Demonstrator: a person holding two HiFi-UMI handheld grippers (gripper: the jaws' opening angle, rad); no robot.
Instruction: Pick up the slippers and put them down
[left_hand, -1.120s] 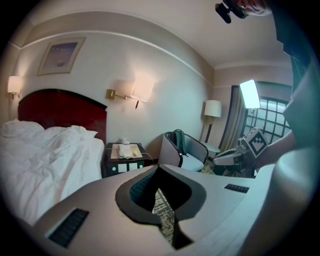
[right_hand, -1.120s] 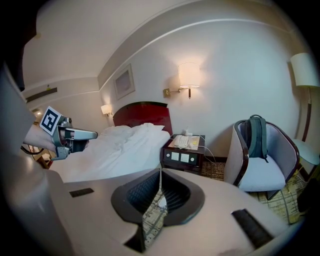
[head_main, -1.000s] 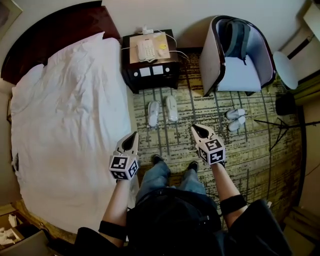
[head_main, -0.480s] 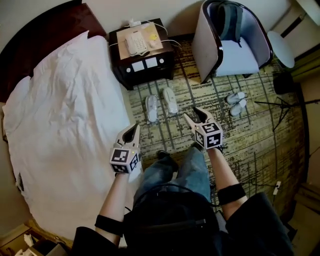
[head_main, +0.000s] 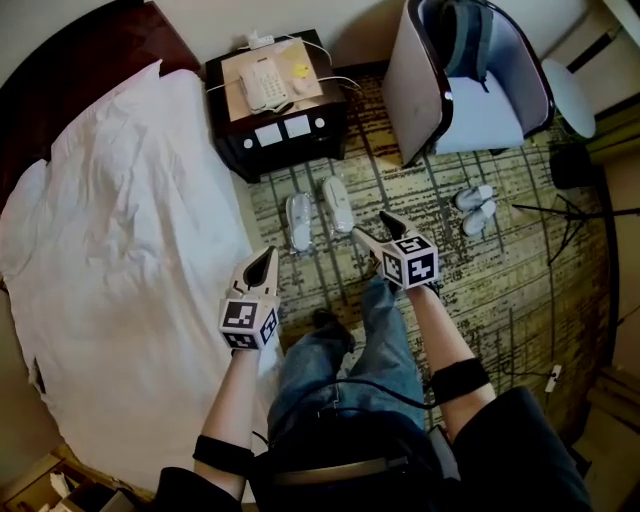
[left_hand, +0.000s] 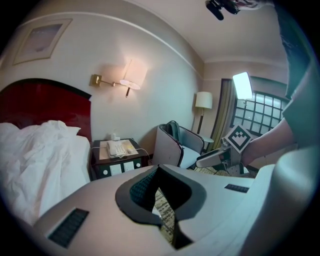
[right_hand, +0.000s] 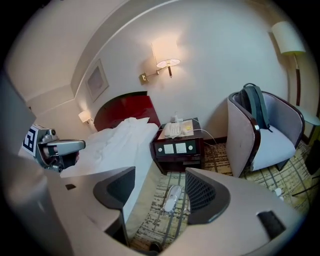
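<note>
A pair of white slippers lies on the patterned carpet in front of the nightstand: the left slipper (head_main: 300, 222) and the right slipper (head_main: 338, 205). My right gripper (head_main: 372, 228) hovers just right of and short of them. Its jaws have just been opening and stand wide apart, with nothing between them. In the right gripper view one slipper (right_hand: 172, 197) shows on the floor far beyond the open gripper (right_hand: 160, 186). My left gripper (head_main: 266, 256) is shut and empty, near the bed's edge, left of the pair. In its own view the left gripper (left_hand: 159, 172) hides the slippers.
The white bed (head_main: 120, 230) fills the left. A dark nightstand (head_main: 275, 140) with a phone stands behind the slippers. At the right are an armchair (head_main: 480, 110) holding a backpack and a second slipper pair (head_main: 472, 210). The person's shoe (head_main: 322, 320) is below.
Both grippers have moved forward and down toward the slippers. The right gripper's jaws went from nearly closed to wide apart. The left gripper stayed shut.
</note>
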